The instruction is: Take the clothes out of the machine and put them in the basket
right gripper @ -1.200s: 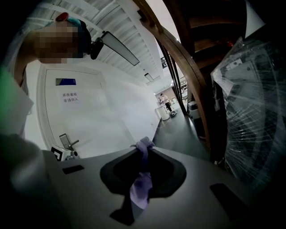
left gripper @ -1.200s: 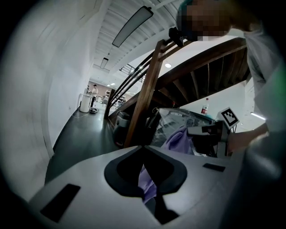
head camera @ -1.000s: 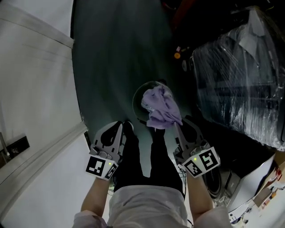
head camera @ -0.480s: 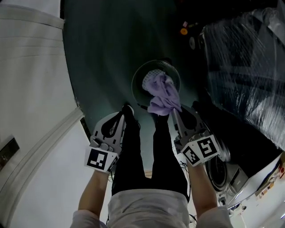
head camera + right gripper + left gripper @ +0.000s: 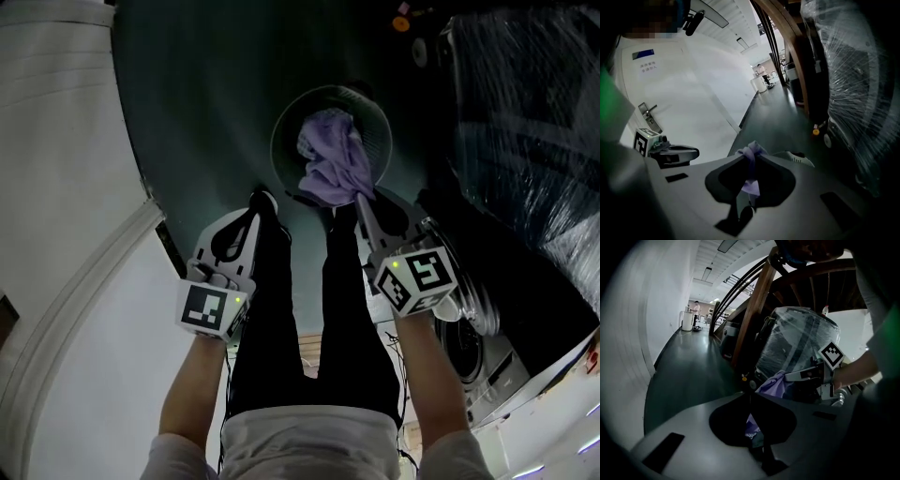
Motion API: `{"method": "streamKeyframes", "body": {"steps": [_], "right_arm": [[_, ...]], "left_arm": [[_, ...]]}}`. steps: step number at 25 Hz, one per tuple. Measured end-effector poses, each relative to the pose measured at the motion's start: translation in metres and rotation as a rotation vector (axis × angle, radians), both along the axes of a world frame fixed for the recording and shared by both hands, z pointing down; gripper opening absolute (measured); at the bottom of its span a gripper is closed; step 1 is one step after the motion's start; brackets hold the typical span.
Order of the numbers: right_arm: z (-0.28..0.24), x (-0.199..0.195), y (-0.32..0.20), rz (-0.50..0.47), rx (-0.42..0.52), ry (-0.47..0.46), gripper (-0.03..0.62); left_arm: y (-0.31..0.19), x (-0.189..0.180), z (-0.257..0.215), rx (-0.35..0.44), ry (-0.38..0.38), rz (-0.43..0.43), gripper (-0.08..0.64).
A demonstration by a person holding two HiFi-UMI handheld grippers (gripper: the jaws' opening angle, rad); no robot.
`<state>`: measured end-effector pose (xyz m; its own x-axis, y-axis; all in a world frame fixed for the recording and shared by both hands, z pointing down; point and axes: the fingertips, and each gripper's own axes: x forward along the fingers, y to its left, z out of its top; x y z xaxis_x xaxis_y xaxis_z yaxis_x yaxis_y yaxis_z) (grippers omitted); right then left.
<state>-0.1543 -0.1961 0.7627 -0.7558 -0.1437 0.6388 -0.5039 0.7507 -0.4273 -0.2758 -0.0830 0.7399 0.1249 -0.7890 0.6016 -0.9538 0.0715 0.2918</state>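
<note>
Evidently right gripper (image 5: 360,200) clenched purple cloth (image 5: 332,169) over basket (image 5: 379,129) at 12 o'clock; left gripper (image 5: 263,200), at its 9 o'clock, sat closed, empty.

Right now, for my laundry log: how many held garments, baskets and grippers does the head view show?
Purple garment, held: 1
Basket: 1
Grippers: 2, the left gripper and the right gripper
Total: 4
</note>
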Motion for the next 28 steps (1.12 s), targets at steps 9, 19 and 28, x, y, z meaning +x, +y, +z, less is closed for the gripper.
{"method": "streamKeyframes", "body": {"steps": [9,19,28], "right_arm": [[0.078,-0.003,0.003,-0.035,-0.025,0.108,0.04],[0.159,0.005,0.008,-0.077,-0.037,0.297,0.042],[0.214,0.015,0.014,-0.16,-0.04,0.477,0.107]], "left_arm": [[0.006,0.017,0.07,-0.083,0.005,0.043,0.021],[0.008,0.018,0.136,-0.143,0.023,0.062,0.021],[0.015,0.011,0.176,-0.212,0.07,0.022,0.021]]}}
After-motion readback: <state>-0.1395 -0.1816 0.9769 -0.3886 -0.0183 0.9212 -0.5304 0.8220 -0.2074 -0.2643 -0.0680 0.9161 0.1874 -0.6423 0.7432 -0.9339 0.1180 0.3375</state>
